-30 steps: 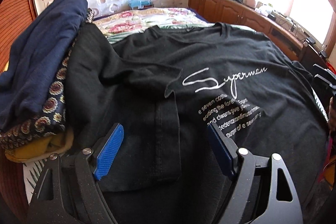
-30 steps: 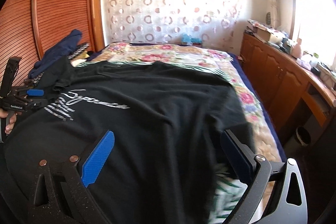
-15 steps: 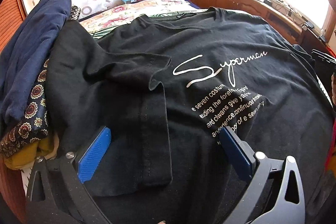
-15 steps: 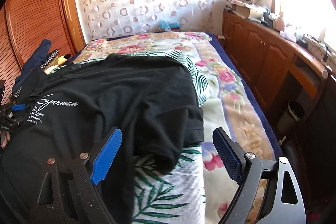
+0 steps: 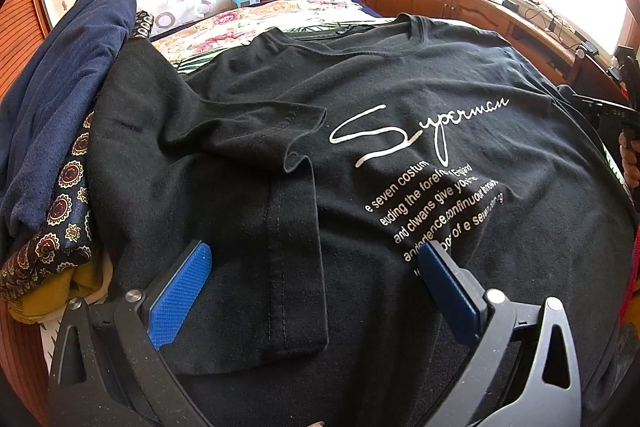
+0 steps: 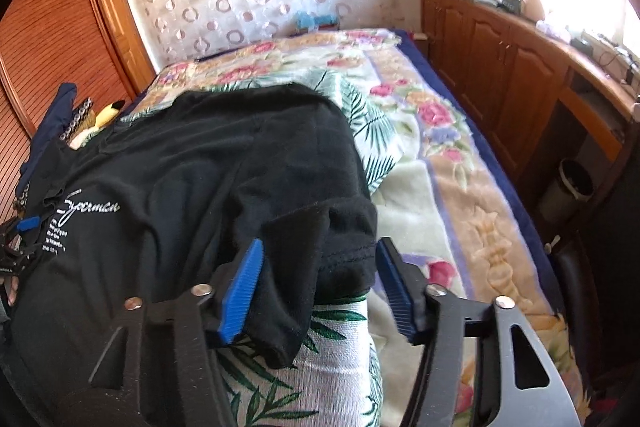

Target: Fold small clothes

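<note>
A black T-shirt (image 5: 400,99) with white "Superman" lettering lies spread face up on the bed. Its left sleeve (image 5: 296,259) is folded in over the chest. My left gripper (image 5: 316,267) is open and empty, hovering low over that folded sleeve. In the right wrist view the shirt (image 6: 208,179) lies at left and its right sleeve (image 6: 340,247) hangs bunched off the shirt's right edge. My right gripper (image 6: 320,275) is open, with its blue pads (image 6: 240,295) on either side of that sleeve, not closed on it.
A pile of clothes, navy (image 5: 60,99) on top of patterned dark fabric (image 5: 60,219), lies left of the shirt. The floral blanket (image 6: 440,163) covers the bed to the right. Wooden cabinets (image 6: 500,67) and a bin (image 6: 568,187) stand beyond the bed's right side.
My right gripper swung right along the shirt to its right sleeve, moved down around it and narrowed its opening. My left gripper shifted slightly closer over the folded left sleeve.
</note>
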The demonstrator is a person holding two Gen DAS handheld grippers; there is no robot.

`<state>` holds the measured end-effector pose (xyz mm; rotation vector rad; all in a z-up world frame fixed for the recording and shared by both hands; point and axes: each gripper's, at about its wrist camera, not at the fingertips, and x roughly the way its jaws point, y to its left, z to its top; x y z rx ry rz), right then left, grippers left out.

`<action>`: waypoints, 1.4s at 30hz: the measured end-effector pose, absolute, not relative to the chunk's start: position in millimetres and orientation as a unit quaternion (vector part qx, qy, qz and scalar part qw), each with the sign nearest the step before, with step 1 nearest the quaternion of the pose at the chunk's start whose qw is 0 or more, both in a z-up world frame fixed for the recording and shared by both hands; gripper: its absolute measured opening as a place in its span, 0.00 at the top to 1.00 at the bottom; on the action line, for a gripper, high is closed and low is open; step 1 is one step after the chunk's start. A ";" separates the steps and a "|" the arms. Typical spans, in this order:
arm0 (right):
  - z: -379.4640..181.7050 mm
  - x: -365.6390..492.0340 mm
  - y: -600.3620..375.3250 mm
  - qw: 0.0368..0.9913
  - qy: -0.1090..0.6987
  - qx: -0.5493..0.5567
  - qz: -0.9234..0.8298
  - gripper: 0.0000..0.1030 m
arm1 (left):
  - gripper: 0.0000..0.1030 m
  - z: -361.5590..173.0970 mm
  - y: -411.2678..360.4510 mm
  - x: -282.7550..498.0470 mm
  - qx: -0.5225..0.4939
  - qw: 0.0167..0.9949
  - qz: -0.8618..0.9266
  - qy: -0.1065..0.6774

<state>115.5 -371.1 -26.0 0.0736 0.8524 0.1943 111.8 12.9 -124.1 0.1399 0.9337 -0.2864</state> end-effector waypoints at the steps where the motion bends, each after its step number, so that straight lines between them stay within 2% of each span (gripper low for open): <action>1: -27.7 115.9 -370.5 0.903 0.417 0.034 0.094 0.53 | 0.00 -124.1 13.0 111.8 0.067 0.881 -0.137 0.448; 2: -28.9 116.3 -370.0 0.902 0.420 0.032 0.093 0.58 | 0.00 -123.7 13.4 111.5 0.067 0.881 -0.137 0.448; 4: -27.2 115.9 -371.7 0.902 0.420 0.032 0.092 0.63 | 0.00 -124.1 13.1 111.7 0.067 0.881 -0.137 0.448; 6: -20.8 116.1 -370.8 0.906 0.414 0.011 0.081 0.83 | 0.00 -123.3 14.6 111.5 0.065 0.882 -0.134 0.447; 8: -15.0 113.7 -366.7 0.909 0.409 -0.015 0.080 0.91 | 0.00 -119.5 19.2 109.2 0.059 0.889 -0.122 0.438; 21: 24.9 70.2 -308.3 0.937 0.319 -0.064 0.131 0.93 | 0.00 -51.6 46.2 77.8 -0.018 0.948 -0.066 0.311; 31: -19.2 31.7 -261.1 0.911 0.359 -0.079 0.188 0.93 | 0.00 -36.0 37.6 60.7 -0.005 0.962 -0.058 0.269; 34: -23.3 25.9 -259.9 0.909 0.364 -0.086 0.185 0.90 | 0.00 -35.5 34.4 56.9 -0.008 0.962 -0.071 0.263; 35: -23.1 24.1 -259.3 0.908 0.366 -0.086 0.184 0.85 | 0.00 -35.8 33.0 55.2 -0.008 0.962 -0.074 0.263; 36: -23.0 20.1 -260.1 0.908 0.367 -0.085 0.183 0.70 | 0.00 -36.2 31.0 53.5 -0.006 0.962 -0.077 0.263; 38: -14.1 22.4 -261.9 0.909 0.368 -0.078 0.180 0.51 | 0.00 -37.5 27.0 51.0 -0.001 0.961 -0.082 0.265; 42: 9.7 19.0 -268.7 0.918 0.350 -0.053 0.179 0.51 | 0.00 -39.1 17.4 45.4 0.001 0.957 -0.097 0.273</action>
